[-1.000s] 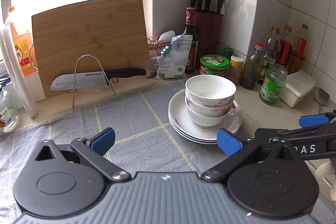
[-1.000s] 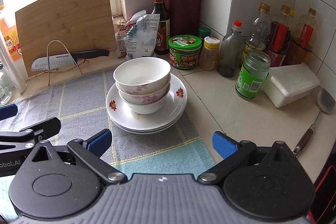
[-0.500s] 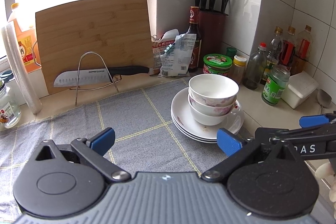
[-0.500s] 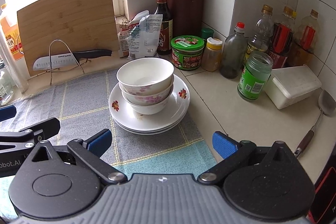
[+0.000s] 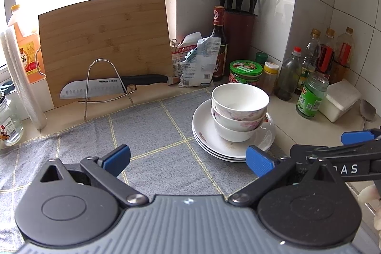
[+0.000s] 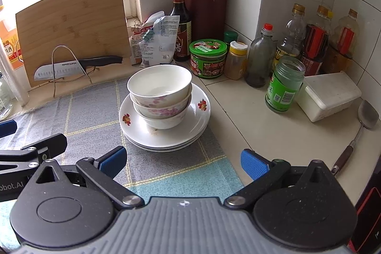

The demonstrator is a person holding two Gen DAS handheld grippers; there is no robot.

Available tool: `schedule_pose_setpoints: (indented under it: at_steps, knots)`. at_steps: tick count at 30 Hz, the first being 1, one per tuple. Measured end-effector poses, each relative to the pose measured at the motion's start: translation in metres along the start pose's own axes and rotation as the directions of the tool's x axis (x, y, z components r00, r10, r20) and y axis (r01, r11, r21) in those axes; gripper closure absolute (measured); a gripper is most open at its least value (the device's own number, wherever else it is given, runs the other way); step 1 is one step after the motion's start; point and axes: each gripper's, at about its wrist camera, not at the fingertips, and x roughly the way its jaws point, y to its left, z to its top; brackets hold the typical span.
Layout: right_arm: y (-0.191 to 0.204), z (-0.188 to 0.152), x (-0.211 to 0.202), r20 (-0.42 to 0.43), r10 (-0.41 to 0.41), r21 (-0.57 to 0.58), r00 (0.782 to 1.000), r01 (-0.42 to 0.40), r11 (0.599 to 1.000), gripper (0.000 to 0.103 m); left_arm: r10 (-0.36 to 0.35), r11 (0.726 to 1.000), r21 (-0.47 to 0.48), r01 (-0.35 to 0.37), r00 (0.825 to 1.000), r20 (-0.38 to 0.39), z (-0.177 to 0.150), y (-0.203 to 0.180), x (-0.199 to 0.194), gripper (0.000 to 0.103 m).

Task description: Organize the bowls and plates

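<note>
From the left wrist, your left gripper (image 5: 188, 156) hung with its jaws spread and empty over the grey cloth (image 5: 147, 132); the nested bowls (image 5: 239, 111) sat on stacked plates (image 5: 204, 135) at the cloth's right edge. From the right wrist, your right gripper (image 6: 183, 158) was likewise agape, holding nothing, near the plates.

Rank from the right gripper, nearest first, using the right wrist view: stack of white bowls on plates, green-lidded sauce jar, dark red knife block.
1. Stack of white bowls on plates, straight ahead of the open right gripper, on the grey cloth.
2. Green-lidded sauce jar, behind the stack, slightly right.
3. Dark red knife block, farthest, in the tiled corner.
</note>
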Motion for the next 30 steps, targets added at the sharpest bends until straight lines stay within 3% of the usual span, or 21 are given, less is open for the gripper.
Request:
schedule_pose_setpoints:
  at_steps: [30]
  knots:
    - [0.0041, 0.0036, 0.0040, -0.006, -0.012, -0.004, 1.000, 0.012, 1.000, 0.000, 0.007, 1.000, -0.006, -0.007, 1.000, -0.013, 0.0022, 0.0071, 0.0046, 0.001]
